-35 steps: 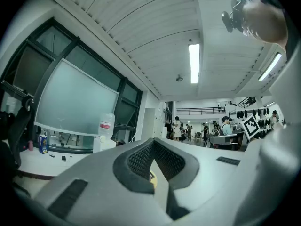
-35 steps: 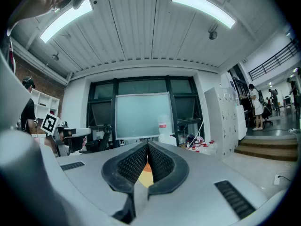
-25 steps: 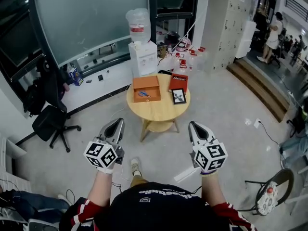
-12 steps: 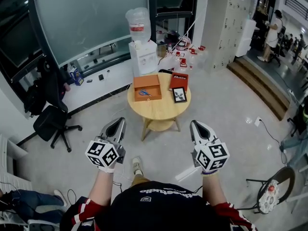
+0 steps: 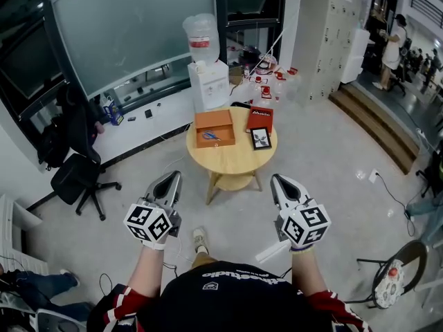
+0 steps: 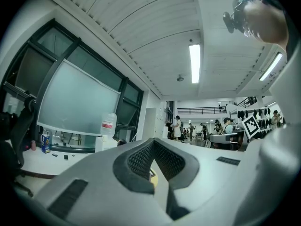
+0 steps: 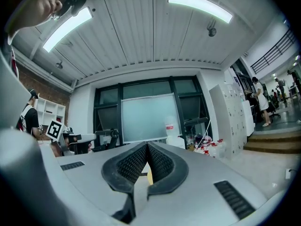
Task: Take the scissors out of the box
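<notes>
Left tool [image 5: 171, 176] & right tool [image 5: 279, 179] both shut tight, nothing held. Scissors [image 5: 209, 136] lie approx crosswise in open box [image 5: 214, 120] on tabletop [image 5: 232, 159], straight ahead, well apart. Box sits left of centre, so left tool's prob nearer.

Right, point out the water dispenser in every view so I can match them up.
Head view: the water dispenser stands upper centre, just beyond the round table.
Left gripper view: the water dispenser shows left of centre, at mid-height.
Right gripper view: the water dispenser shows slightly right of centre.
Shared landmark: the frosted glass panel, to its left in all three.
</notes>
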Motion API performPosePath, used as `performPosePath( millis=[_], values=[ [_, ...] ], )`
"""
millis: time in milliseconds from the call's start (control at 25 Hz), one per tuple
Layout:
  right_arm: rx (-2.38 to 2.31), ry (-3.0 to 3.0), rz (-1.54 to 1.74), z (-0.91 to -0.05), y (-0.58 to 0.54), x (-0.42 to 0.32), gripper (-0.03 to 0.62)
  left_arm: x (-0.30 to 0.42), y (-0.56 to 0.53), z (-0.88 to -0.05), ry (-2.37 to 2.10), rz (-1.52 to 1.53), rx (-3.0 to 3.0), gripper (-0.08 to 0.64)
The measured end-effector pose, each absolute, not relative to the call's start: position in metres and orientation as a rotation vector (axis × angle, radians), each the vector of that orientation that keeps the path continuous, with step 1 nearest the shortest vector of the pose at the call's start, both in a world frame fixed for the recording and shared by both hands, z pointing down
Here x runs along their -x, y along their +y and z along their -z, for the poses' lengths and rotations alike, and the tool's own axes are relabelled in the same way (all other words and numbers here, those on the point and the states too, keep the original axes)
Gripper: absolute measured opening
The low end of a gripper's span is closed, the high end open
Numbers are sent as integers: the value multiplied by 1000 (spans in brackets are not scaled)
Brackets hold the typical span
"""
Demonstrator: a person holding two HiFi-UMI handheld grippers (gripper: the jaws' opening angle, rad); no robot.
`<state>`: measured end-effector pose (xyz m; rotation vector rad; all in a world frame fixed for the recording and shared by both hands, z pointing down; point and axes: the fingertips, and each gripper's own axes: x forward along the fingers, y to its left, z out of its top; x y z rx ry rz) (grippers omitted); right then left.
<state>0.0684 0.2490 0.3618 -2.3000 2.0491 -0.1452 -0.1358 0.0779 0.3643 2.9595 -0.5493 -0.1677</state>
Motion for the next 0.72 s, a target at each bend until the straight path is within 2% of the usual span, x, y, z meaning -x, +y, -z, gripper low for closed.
performPosePath(
  millis=[720],
  values=[
    [2284, 2088, 143, -359, 226, -68, 26, 135, 57, -368, -543, 146, -2970, 17]
  ],
)
